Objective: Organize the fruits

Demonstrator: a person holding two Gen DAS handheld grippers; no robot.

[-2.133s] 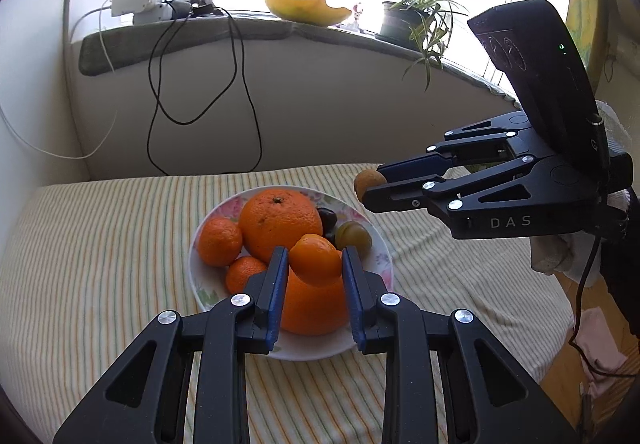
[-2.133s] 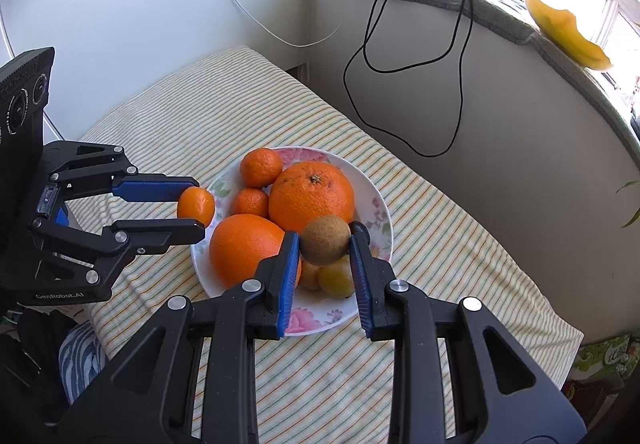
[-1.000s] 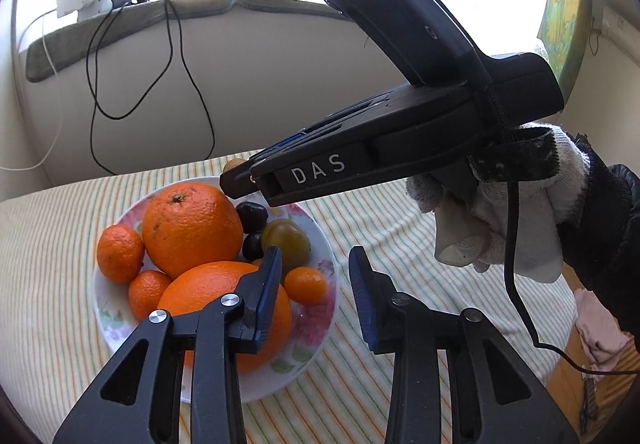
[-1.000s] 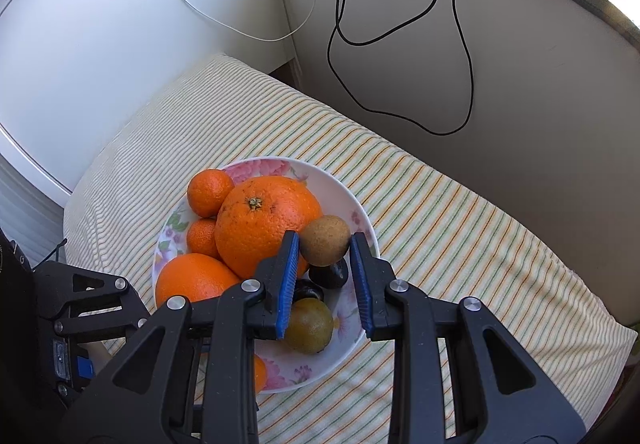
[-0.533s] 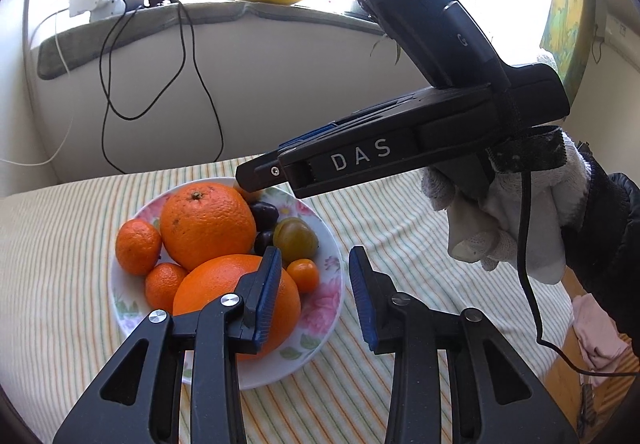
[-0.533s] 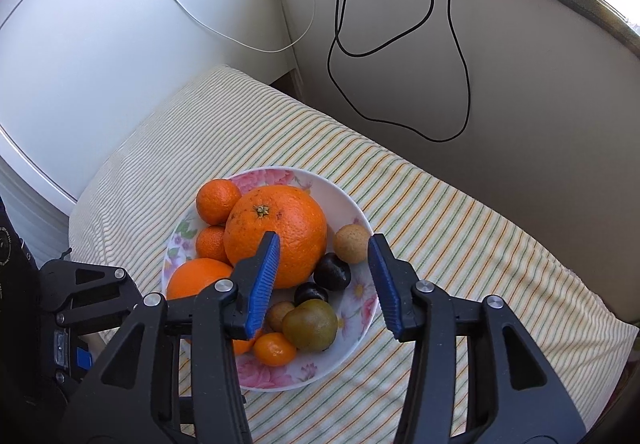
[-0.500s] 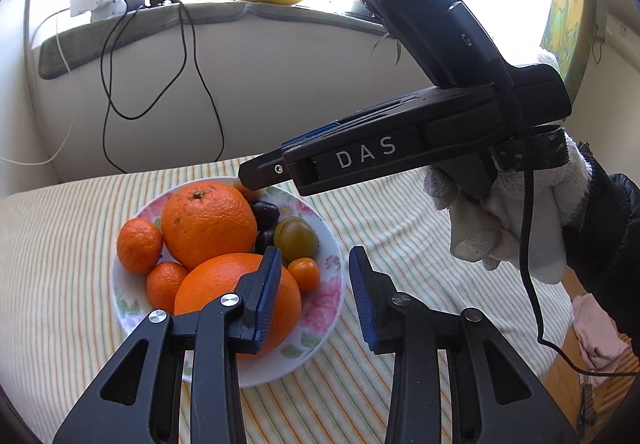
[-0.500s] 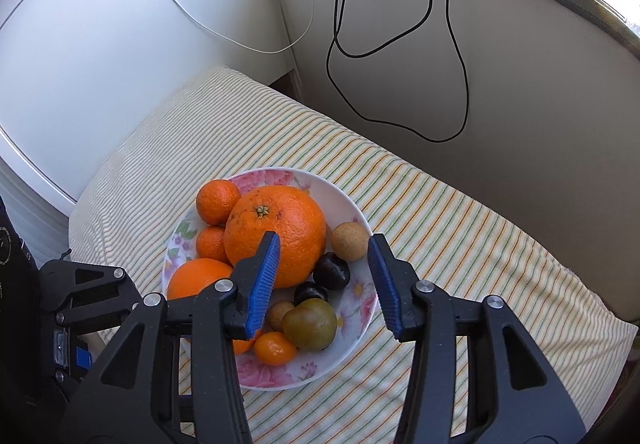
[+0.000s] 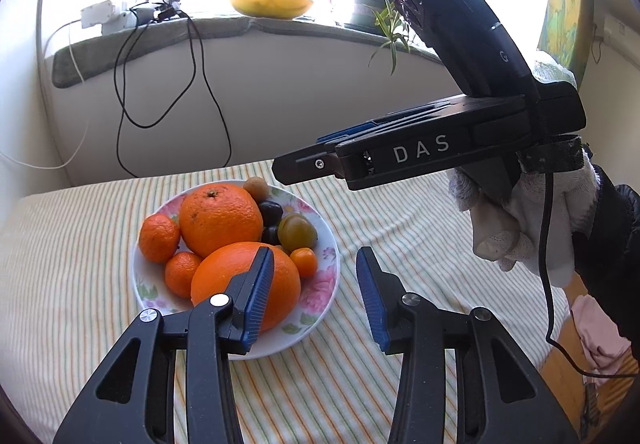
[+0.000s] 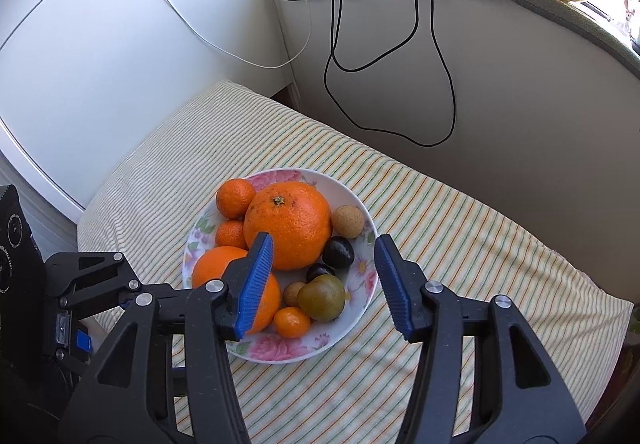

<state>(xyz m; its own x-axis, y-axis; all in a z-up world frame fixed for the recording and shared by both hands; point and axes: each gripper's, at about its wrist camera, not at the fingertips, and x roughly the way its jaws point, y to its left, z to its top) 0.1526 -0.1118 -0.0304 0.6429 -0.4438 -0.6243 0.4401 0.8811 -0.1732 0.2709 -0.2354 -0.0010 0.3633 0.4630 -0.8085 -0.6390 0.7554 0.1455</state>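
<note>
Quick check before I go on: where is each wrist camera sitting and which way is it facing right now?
Left wrist: behind the left gripper, angled down over the plate toward the windowsill; jaws opening, empty; the right gripper and gloved hand cross above.
Right wrist: behind the right gripper, steeper above the plate; jaws opening, empty; left gripper at lower left.
Shared: plate, large orange, striped cloth.

both grippers angled downward; left gripper (image 9: 314,294) jaws opening with nothing between them, right gripper (image 10: 324,280) same, opening and empty, held by a white-gloved hand (image 9: 520,220)
</note>
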